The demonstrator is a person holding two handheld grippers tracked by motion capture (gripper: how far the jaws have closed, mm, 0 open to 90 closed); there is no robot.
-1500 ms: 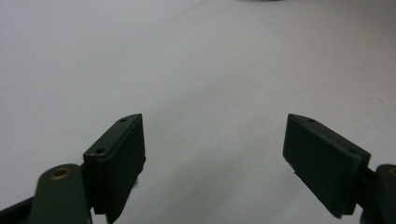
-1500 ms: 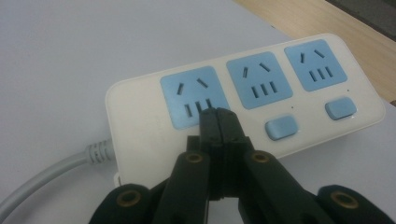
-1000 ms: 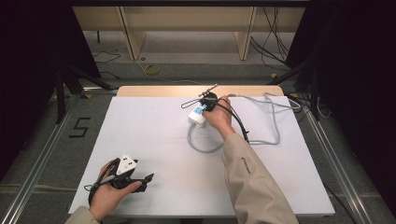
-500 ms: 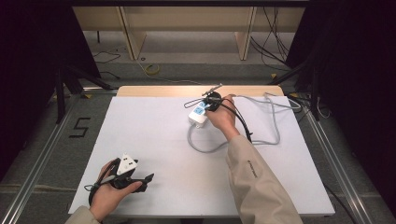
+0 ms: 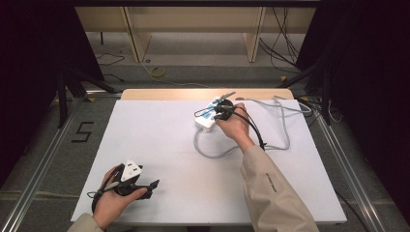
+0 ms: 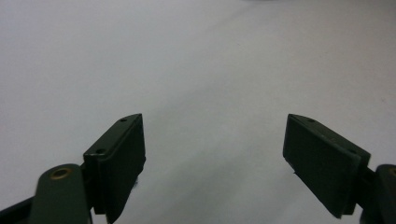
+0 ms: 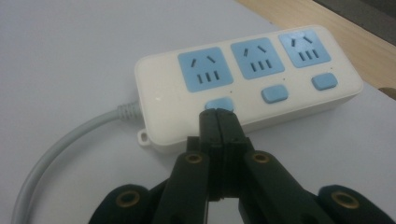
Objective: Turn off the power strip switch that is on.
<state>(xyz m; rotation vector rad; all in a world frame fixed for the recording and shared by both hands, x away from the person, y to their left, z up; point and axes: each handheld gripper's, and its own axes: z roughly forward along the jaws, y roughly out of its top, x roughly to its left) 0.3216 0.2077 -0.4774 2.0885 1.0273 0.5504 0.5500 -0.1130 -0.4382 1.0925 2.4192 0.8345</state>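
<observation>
Right arm stretched across the table, right gripper [image 7: 218,114] with jaws pressed together, nothing between them, tips at the nearest blue switch [image 7: 219,103] of the white power strip [image 7: 243,88]. Strip lies flat near the table's [image 5: 159,130] far edge, grey cord [image 5: 212,152] looping toward the person. Left gripper [image 6: 212,154] low at the near-left corner, hand wrapped around it, jaws wide apart over bare surface.

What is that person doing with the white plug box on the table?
A person holds a gripper in each hand at a white table. The right gripper, jaws shut together, has its tip at the blue switch nearest the cord end of a white power strip with three blue sockets, as if to press it. Whether it is actually pushing the switch is hard to tell. The left gripper is open, down by the near edge, holding nothing.
</observation>
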